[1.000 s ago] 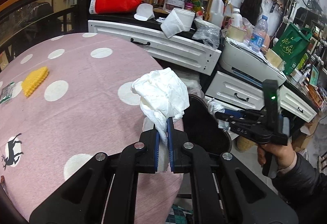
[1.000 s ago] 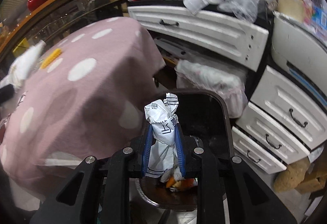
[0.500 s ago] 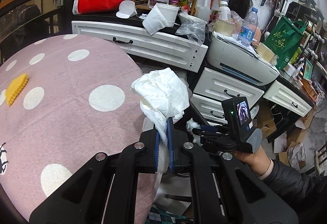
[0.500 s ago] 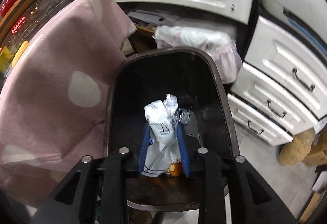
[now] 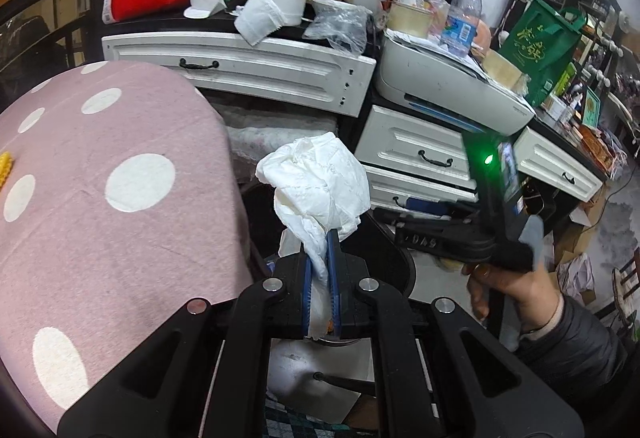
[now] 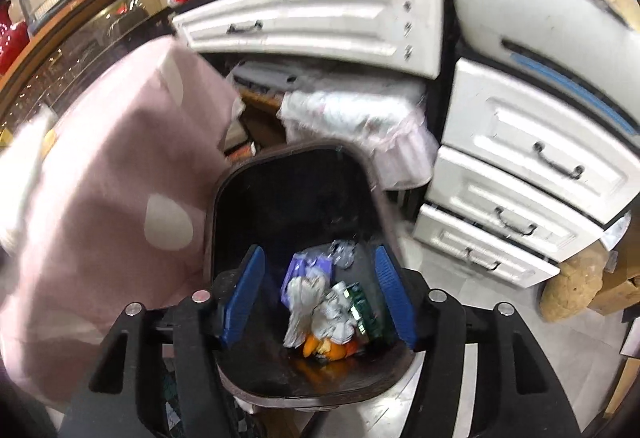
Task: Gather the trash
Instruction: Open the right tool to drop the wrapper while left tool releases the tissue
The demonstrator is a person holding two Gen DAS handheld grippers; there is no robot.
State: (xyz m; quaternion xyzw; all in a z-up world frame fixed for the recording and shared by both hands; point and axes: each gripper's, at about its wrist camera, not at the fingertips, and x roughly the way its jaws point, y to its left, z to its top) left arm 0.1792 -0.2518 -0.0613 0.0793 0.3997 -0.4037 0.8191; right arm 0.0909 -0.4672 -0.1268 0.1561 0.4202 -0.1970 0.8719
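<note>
A crumpled white tissue is pinched between the pressed-together blue pads of the left gripper, with most of the wad bulging above the fingertips and a tail hanging down between them. To the left of these jaws a pink tablecloth with white dots is seen; just beyond and below them the dark rim of a black trash bin shows. To the right of the jaws, the right gripper is held in a hand over the bin.

In the right wrist view, the right gripper is seen with its blue pads spread wide and nothing between them. Directly below and ahead of the open jaws lies the black trash bin, in which crumpled wrappers and paper are piled over something orange. White drawers stand to the right of the jaws, and the pink cloth hangs to the left. The view is blurred.
</note>
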